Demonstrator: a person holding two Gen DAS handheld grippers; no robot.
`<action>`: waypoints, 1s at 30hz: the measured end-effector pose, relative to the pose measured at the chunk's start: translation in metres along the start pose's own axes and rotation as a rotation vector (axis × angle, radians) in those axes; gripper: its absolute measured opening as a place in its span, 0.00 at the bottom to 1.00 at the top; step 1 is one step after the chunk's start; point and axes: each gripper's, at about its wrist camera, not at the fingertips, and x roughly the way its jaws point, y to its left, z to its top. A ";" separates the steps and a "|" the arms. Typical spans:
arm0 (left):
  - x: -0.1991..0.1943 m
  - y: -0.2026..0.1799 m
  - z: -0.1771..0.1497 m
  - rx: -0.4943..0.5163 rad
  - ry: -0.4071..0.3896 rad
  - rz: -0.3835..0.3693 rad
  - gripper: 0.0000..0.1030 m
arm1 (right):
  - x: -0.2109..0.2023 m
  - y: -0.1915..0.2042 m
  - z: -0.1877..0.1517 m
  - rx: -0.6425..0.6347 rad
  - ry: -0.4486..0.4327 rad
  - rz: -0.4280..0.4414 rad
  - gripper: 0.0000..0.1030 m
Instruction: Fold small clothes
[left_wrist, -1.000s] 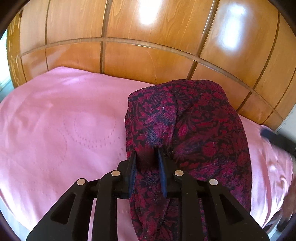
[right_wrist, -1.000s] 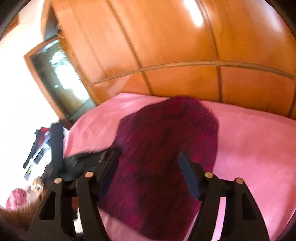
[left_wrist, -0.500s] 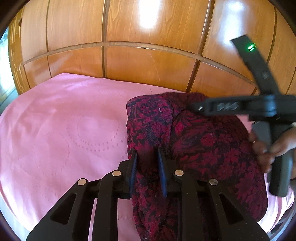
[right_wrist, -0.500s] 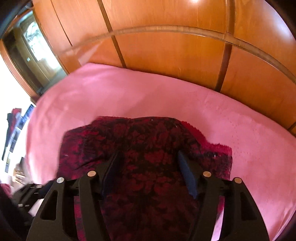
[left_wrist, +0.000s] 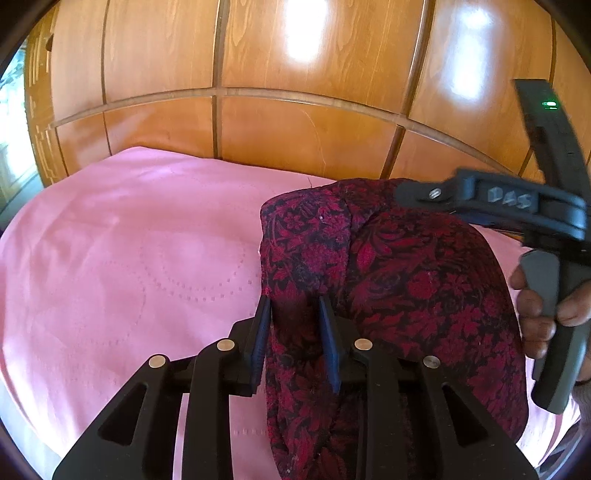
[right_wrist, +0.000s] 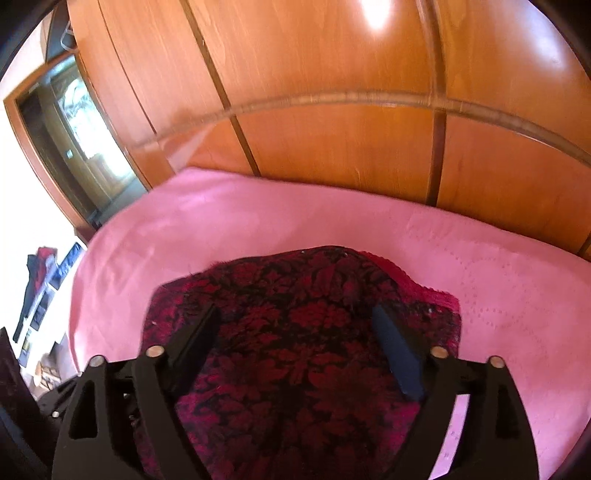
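A dark red and black floral garment (left_wrist: 406, 280) lies on a pink sheet (left_wrist: 129, 258). My left gripper (left_wrist: 295, 306) is shut on a bunched fold at the garment's near left edge. My right gripper (right_wrist: 295, 317) is open, its jaws wide apart just over the garment (right_wrist: 303, 332), with nothing between them. In the left wrist view the right gripper's black body (left_wrist: 491, 201) shows at the far right, held by a hand (left_wrist: 535, 310) above the garment's far right edge.
Glossy wooden panels (left_wrist: 295, 129) rise right behind the pink sheet. A doorway (right_wrist: 74, 122) and some clothes on the floor (right_wrist: 40, 273) show at the left of the right wrist view.
The right gripper has swung in from the right and come down over the garment's far edge, still open. The left gripper has kept its hold and barely moved.
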 end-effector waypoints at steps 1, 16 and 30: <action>-0.001 0.000 0.000 -0.003 -0.003 0.010 0.29 | -0.004 -0.001 0.001 0.015 -0.016 0.006 0.85; 0.013 0.031 -0.005 -0.039 0.037 -0.017 0.64 | -0.037 -0.087 -0.099 0.334 0.019 0.299 0.98; 0.042 0.077 -0.011 -0.260 0.113 -0.318 0.64 | 0.010 -0.075 -0.086 0.350 0.067 0.458 0.98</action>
